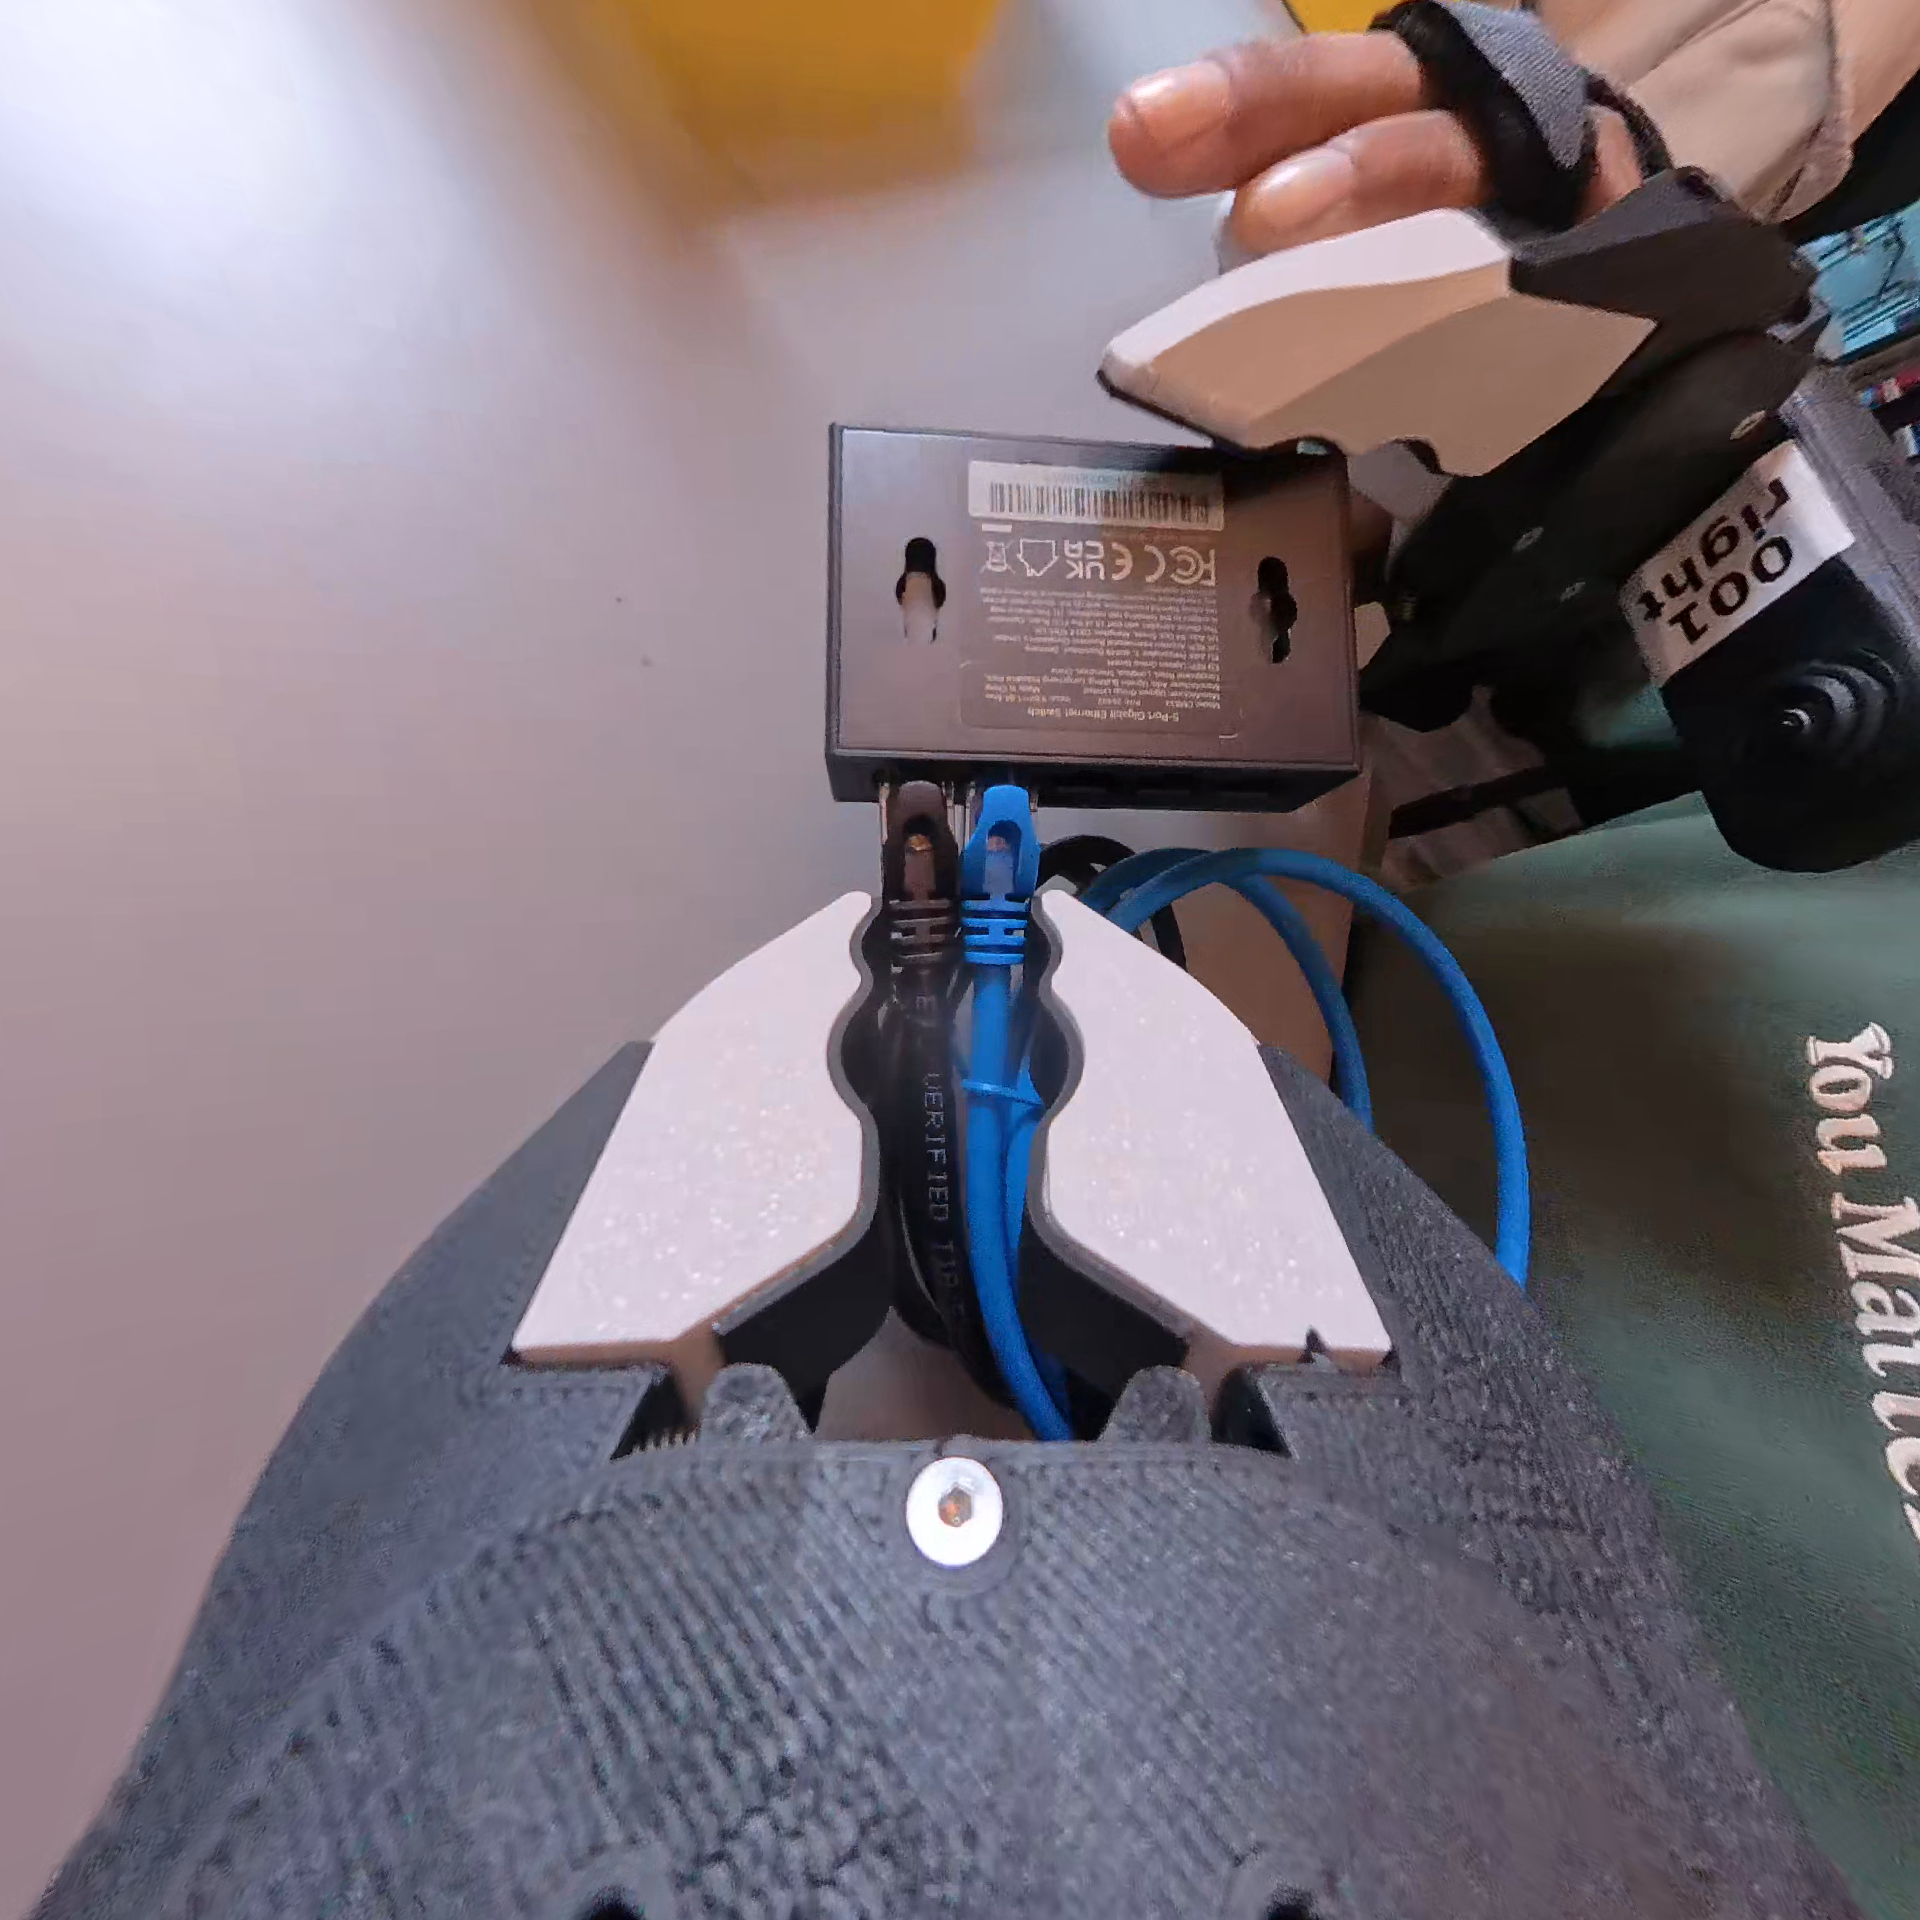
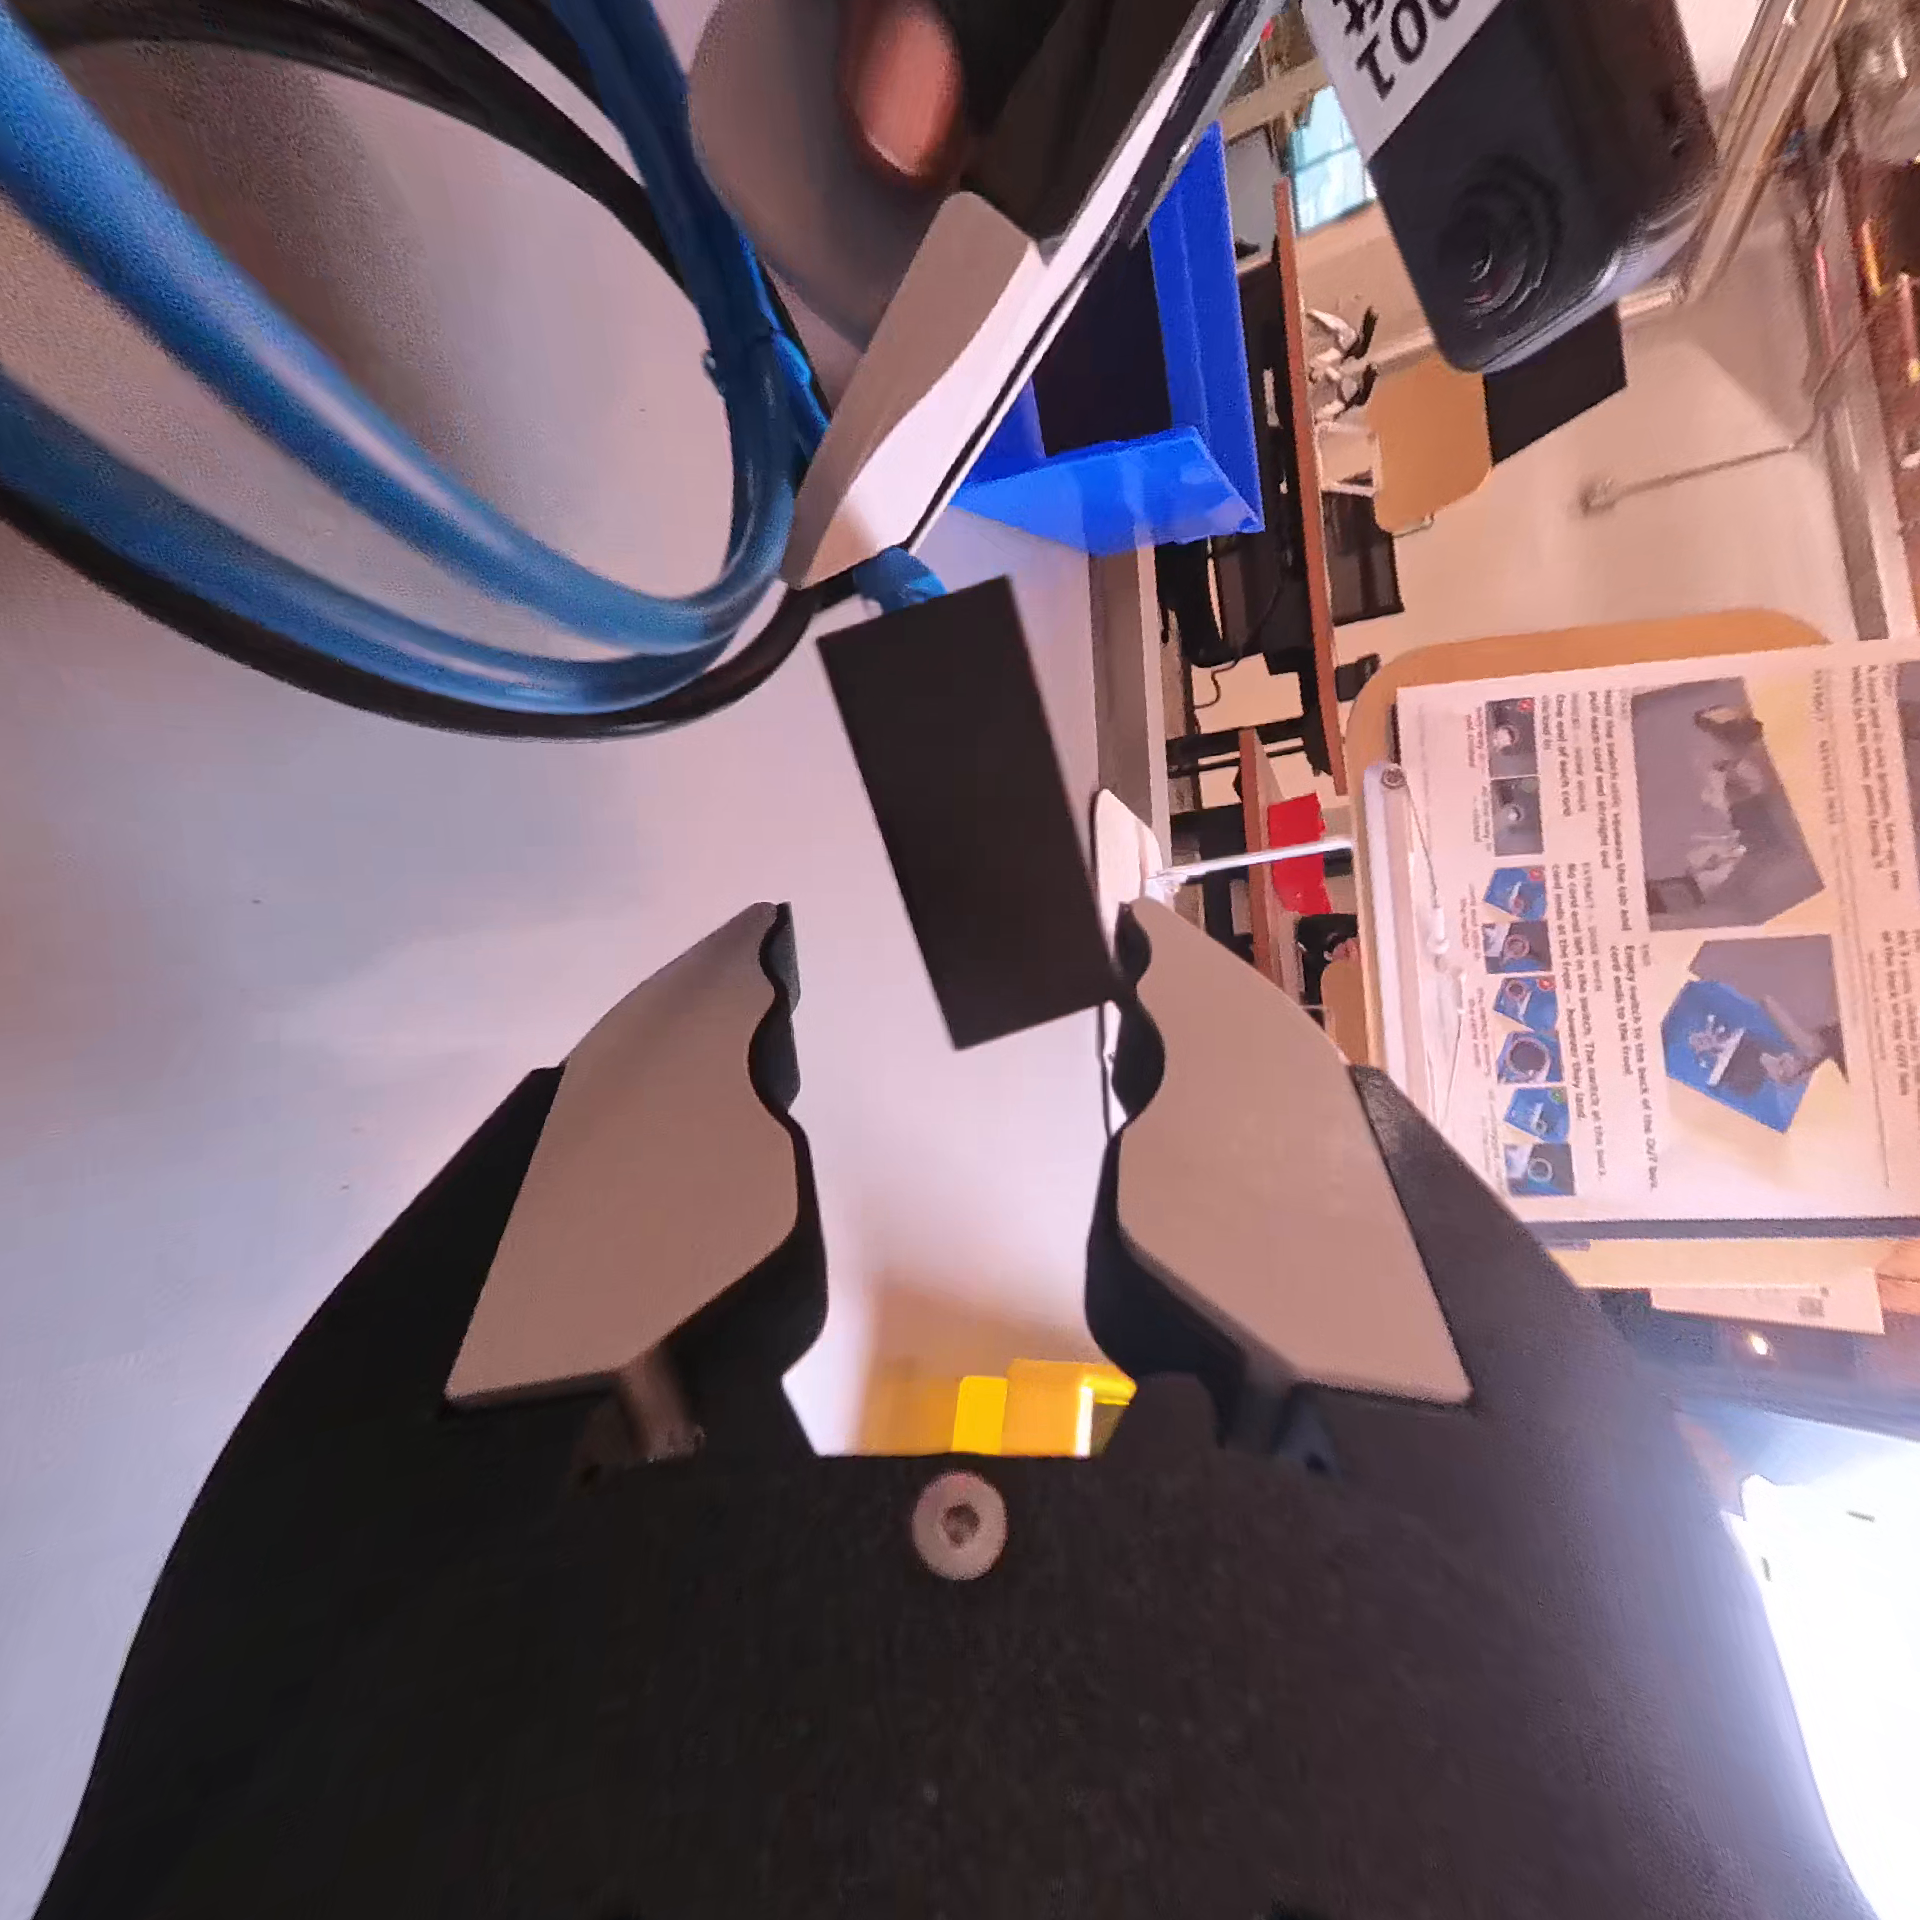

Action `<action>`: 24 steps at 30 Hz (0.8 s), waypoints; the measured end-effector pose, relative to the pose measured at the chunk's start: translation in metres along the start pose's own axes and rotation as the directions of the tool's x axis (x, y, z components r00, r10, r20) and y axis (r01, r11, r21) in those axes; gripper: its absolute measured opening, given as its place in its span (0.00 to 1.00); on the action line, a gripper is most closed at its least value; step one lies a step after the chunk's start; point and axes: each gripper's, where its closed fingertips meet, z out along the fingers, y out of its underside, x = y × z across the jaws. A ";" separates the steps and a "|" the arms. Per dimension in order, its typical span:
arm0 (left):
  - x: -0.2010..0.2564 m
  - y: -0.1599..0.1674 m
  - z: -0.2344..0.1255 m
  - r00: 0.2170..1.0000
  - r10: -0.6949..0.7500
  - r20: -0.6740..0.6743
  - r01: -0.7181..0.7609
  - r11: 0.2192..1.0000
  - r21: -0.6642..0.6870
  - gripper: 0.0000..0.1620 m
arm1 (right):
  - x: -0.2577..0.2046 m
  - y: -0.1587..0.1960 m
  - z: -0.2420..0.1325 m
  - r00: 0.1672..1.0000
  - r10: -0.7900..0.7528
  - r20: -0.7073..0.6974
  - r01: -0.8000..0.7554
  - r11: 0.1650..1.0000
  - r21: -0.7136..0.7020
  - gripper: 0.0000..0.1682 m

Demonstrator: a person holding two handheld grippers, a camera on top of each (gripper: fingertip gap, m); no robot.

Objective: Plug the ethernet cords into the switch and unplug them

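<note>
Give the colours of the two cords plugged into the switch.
Black cord and blue cord; clearest in the left wrist view.

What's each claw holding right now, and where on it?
Left claw: black cord and blue cord, pinched together behind their plugs. Right claw: open, holding nothing.

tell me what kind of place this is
Probably a lab or workshop set up for data collection. Beyond the white table stand a blue storage bin, cluttered shelves and an illustrated instruction sheet propped nearby.
</note>
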 end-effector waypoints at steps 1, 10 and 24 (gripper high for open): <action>-0.003 0.001 0.000 1.000 0.005 0.021 -0.004 1.000 -0.018 0.15 | 0.003 -0.002 -0.001 1.000 0.000 -0.014 0.000 1.000 0.000 0.36; 0.004 -0.002 0.017 0.998 -0.030 0.048 0.033 0.998 -0.057 0.15 | -0.009 0.000 0.020 0.991 -0.130 0.014 0.131 0.982 -0.138 0.24; 0.032 -0.022 -0.011 0.997 0.056 -0.052 -0.054 0.997 0.048 0.23 | 0.004 0.010 0.017 0.993 -0.111 -0.023 0.108 0.987 -0.121 0.31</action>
